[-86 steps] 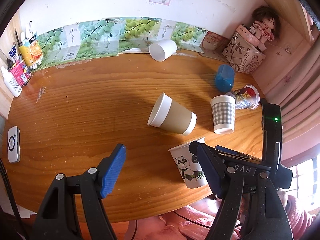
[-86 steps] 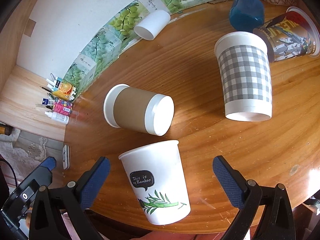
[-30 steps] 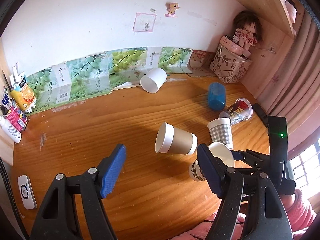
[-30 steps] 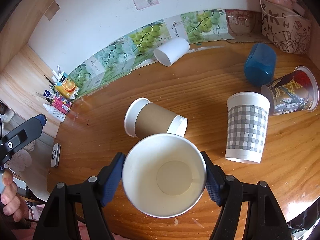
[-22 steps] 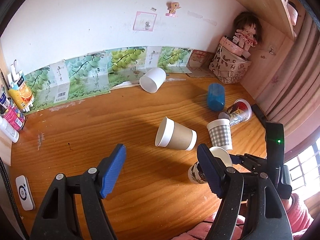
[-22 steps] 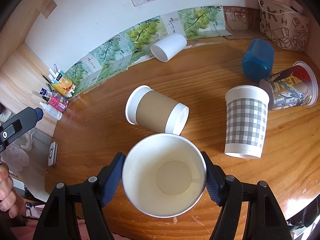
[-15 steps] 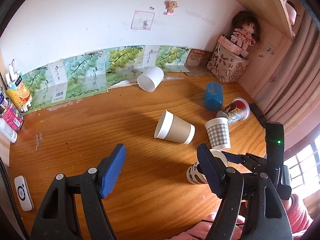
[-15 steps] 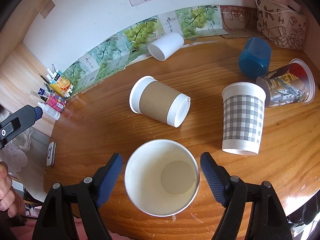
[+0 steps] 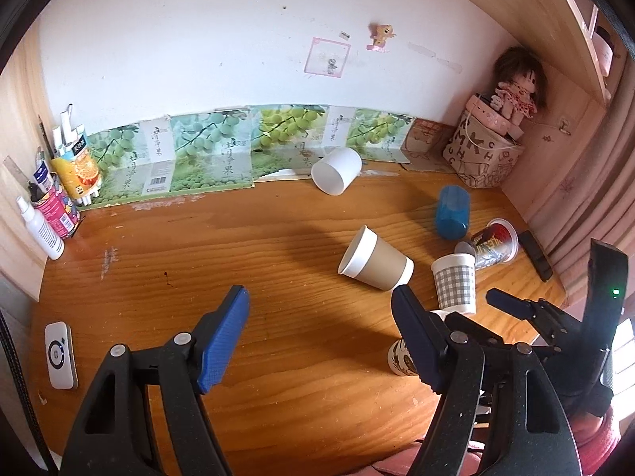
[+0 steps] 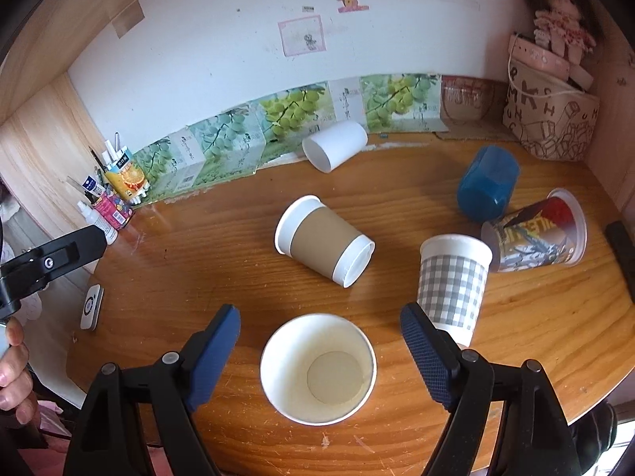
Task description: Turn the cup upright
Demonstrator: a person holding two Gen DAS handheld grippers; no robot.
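Note:
The white panda cup (image 10: pixel 318 369) stands upright on the wooden table (image 10: pixel 198 254), mouth up, between the open fingers of my right gripper (image 10: pixel 319 341), which do not touch it. In the left wrist view it (image 9: pixel 399 359) is mostly hidden behind a finger. My left gripper (image 9: pixel 319 337) is open and empty above the table's front. A brown-sleeved cup (image 10: pixel 323 244) lies on its side at mid table. A grey checked cup (image 10: pixel 452 283) stands upside down to the right.
A white cup (image 10: pixel 335 144) lies on its side by the back wall. A blue cup (image 10: pixel 486 186) and a printed cup (image 10: pixel 535 232) lie at the right. Bottles (image 10: pixel 111 198) stand at the left. A small white device (image 9: pixel 59 355) lies near the front left edge.
My right gripper opened and let go of the panda cup, which now stands upright on the table. The right gripper has drawn back and up a little. The left gripper rose slightly.

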